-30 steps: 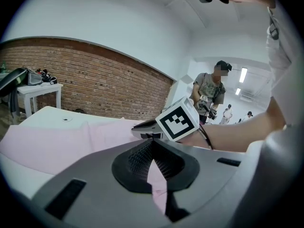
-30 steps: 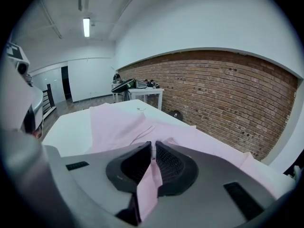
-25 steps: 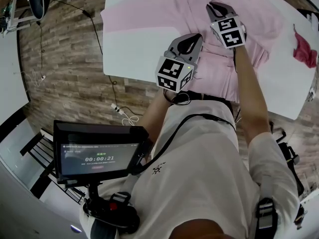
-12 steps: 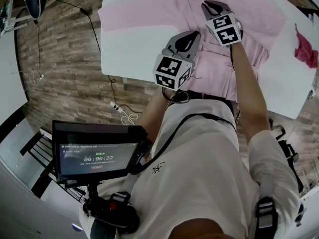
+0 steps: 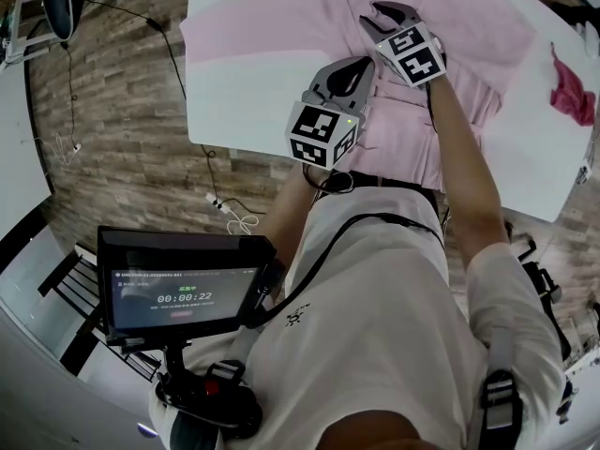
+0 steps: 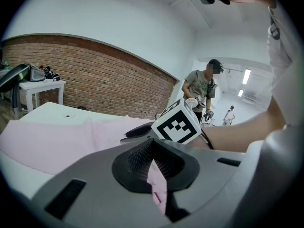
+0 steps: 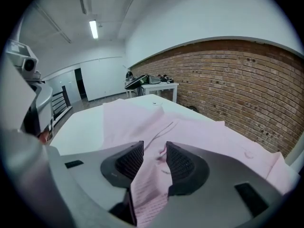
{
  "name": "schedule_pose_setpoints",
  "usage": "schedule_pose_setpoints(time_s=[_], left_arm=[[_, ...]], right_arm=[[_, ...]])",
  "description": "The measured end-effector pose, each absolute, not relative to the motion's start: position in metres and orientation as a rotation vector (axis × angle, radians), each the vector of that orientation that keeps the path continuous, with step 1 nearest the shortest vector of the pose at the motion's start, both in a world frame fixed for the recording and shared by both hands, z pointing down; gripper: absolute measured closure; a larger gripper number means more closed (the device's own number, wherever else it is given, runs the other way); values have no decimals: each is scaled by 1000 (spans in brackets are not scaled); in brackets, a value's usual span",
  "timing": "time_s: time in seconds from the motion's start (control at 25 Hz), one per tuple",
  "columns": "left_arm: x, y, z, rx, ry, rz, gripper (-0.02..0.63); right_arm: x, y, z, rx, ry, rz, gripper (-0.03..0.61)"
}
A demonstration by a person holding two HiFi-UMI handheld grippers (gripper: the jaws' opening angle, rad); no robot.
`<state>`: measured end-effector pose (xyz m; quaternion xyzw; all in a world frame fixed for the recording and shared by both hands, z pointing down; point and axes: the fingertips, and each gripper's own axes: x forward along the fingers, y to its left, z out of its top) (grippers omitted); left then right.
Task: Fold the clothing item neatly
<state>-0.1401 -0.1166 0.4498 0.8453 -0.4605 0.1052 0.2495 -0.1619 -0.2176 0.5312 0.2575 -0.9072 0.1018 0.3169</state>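
A pink shirt [image 5: 281, 26] lies spread on the white table [image 5: 234, 101]. My left gripper [image 5: 352, 68] sits over the shirt's near edge, shut on a fold of pink fabric [image 6: 156, 177] pinched between its pads. My right gripper [image 5: 380, 17] is further in, over the shirt's middle. Its jaws have just been opening and now stand apart. A strip of the pink shirt [image 7: 151, 175] lies loose in the gap between the pads [image 7: 130, 160], not pressed. The right gripper's marker cube [image 6: 176, 122] shows just ahead in the left gripper view.
A red cloth [image 5: 572, 87] lies at the table's right side. A screen [image 5: 183, 289] hangs on the rig by my body. Cables [image 5: 230, 216] trail on the wooden floor on the left. A person [image 6: 202, 91] stands beyond the table; a brick wall [image 7: 237, 80] runs behind.
My right gripper has moved up and to the left over the shirt, and its jaws have spread apart. The left gripper holds its fold in the same place.
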Motion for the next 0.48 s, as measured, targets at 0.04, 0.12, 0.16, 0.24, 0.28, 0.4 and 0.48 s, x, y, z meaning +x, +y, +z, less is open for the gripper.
schedule_pose_setpoints(time_s=[0.04, 0.12, 0.16, 0.24, 0.28, 0.4, 0.48], left_arm=[[-140, -117, 450, 2302, -1255, 287, 611], [-140, -119, 450, 2301, -1258, 287, 611], [-140, -119, 450, 2301, -1260, 288, 611], [-141, -120, 450, 2301, -1261, 287, 611], [-141, -120, 449, 2302, -1262, 285, 611], [-141, -121, 448, 2306, -1260, 283, 611], [-137, -123, 447, 2310, -1256, 284, 611]], right_arm=[[-163, -217, 531, 671, -2393, 273, 444], [-164, -217, 533, 654, -2404, 283, 435], [-166, -215, 534, 641, -2409, 291, 428], [-167, -211, 535, 612, -2414, 320, 409], [-168, -210, 534, 601, -2421, 333, 407], [-166, -207, 523, 590, -2469, 376, 407], [-158, -204, 512, 593, -2502, 397, 407]])
